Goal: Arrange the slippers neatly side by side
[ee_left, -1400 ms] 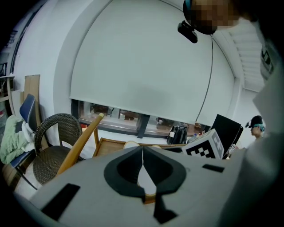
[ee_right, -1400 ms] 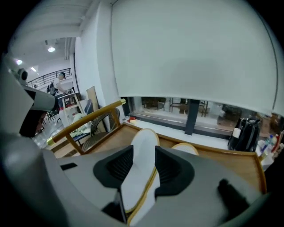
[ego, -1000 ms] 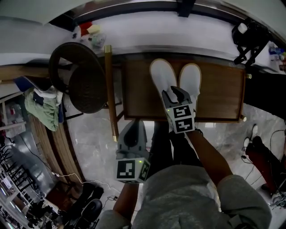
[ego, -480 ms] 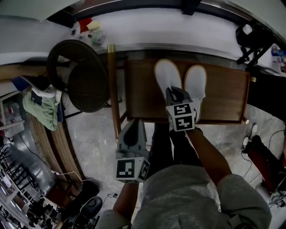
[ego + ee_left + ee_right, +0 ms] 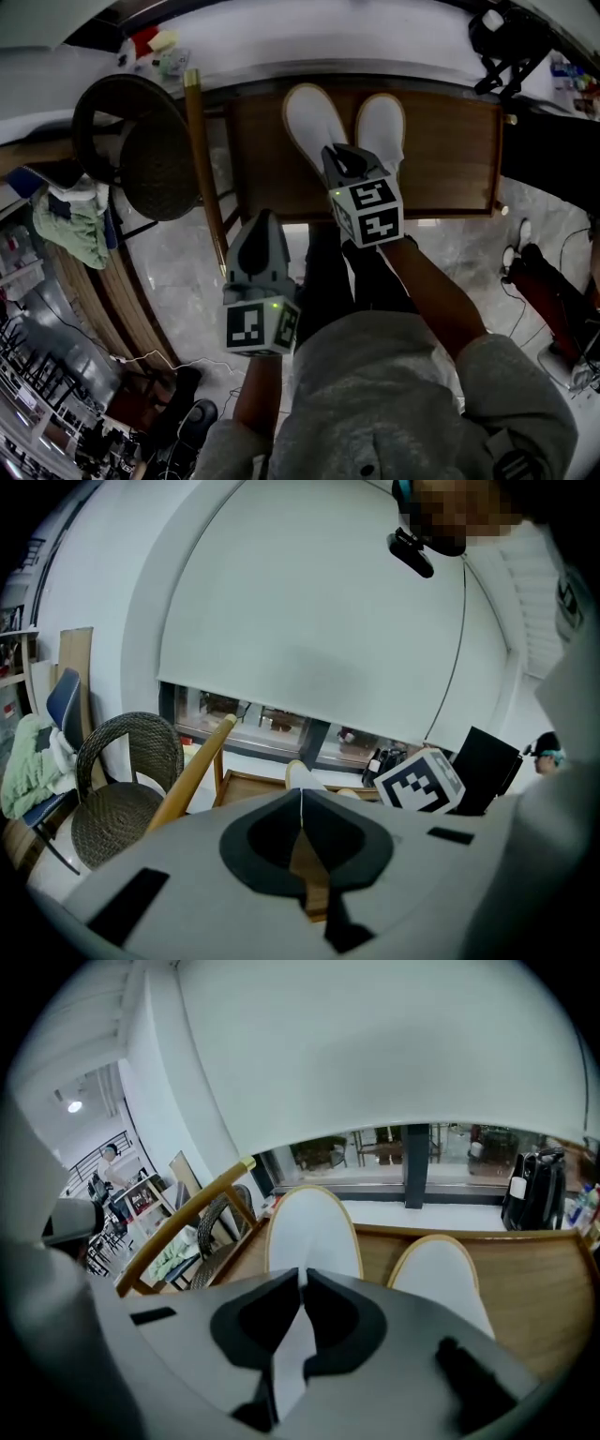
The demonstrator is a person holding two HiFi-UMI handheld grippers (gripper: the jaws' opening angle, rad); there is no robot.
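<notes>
Two white slippers with tan rims lie side by side, toes pointing away, on a low wooden table (image 5: 450, 159). The left slipper (image 5: 314, 117) reaches slightly farther than the right slipper (image 5: 380, 117). My right gripper (image 5: 339, 150) sits at the left slipper's heel; its jaws have just closed, with the white heel edge (image 5: 312, 1232) pinched between them (image 5: 302, 1279). The right slipper (image 5: 438, 1274) lies untouched beside it. My left gripper (image 5: 263, 217) hangs off the table's near left corner, shut (image 5: 301, 794) and holding nothing.
A dark wicker chair (image 5: 141, 141) and a slanted wooden rail (image 5: 204, 169) stand left of the table. Clothes (image 5: 70, 230) hang further left. A black device (image 5: 506, 37) sits past the far right corner. Shoes (image 5: 514, 253) lie on the marble floor at right.
The right gripper's jaws went from wide open to shut at the left slipper's heel. The head view shifted, so the table sits higher and further left in it. The left gripper stayed put.
</notes>
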